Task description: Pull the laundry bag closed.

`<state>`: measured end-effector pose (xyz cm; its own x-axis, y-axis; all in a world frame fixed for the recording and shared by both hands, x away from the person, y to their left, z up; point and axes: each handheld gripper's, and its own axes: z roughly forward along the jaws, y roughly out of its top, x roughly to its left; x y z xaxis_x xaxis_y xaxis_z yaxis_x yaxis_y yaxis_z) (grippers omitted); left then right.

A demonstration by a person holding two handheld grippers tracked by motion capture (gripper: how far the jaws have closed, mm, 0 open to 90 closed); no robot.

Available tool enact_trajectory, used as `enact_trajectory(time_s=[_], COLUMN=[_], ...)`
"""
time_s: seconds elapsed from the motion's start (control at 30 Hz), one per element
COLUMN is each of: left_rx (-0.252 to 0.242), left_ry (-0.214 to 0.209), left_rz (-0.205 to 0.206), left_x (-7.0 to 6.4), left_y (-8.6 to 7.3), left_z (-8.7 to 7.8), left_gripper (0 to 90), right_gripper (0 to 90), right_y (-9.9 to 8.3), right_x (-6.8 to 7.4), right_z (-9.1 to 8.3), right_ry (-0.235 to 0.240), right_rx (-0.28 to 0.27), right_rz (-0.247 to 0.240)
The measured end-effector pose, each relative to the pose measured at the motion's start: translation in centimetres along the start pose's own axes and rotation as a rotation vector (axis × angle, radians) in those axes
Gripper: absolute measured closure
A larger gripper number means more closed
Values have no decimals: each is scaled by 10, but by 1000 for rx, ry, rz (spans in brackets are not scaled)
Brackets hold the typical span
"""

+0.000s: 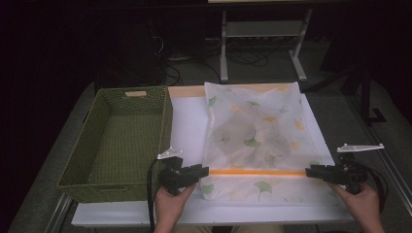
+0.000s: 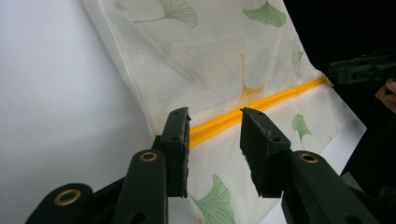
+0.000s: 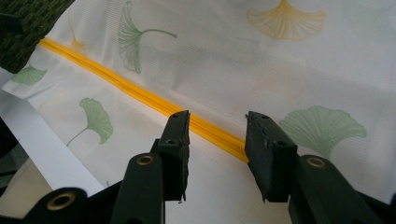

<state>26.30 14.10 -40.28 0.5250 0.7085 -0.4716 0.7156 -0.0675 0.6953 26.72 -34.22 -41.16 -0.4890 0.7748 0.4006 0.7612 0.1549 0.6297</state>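
Table (image 1: 184, 121) white, basket (image 1: 116, 141) at left. Bag (image 1: 255, 131) flat on table right of basket, yellow zipper (image 1: 257, 172) across near end. Left gripper (image 1: 203, 171) at zipper's left end, jaws apart, straddling it, nothing clamped. Right gripper (image 1: 311, 171) at right end, same: jaws spread over zipper, empty.

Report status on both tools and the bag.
Left tool open at zipper's left end. Right tool open at right end. Bag flat, ungripped. Basket alongside, clear.

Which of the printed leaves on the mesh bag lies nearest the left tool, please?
The green leaf just below the yellow zipper, beside the left tool; the others lie farther up the bag.
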Motion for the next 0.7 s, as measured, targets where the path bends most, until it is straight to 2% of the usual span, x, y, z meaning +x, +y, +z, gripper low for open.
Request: enact_trajectory(time_s=[0.4,0.7], left_rx=[7,-3], left_ry=[6,16], left_rz=[17,26], left_x=[-2,0], left_y=[-3,-8], left_z=[11,11], left_gripper=[573,511], right_gripper=[551,481], right_y=[3,0], right_x=[20,39], right_z=[10,21], right_ry=[29,58], right_rx=[3,8], right_rz=[-55,-119])
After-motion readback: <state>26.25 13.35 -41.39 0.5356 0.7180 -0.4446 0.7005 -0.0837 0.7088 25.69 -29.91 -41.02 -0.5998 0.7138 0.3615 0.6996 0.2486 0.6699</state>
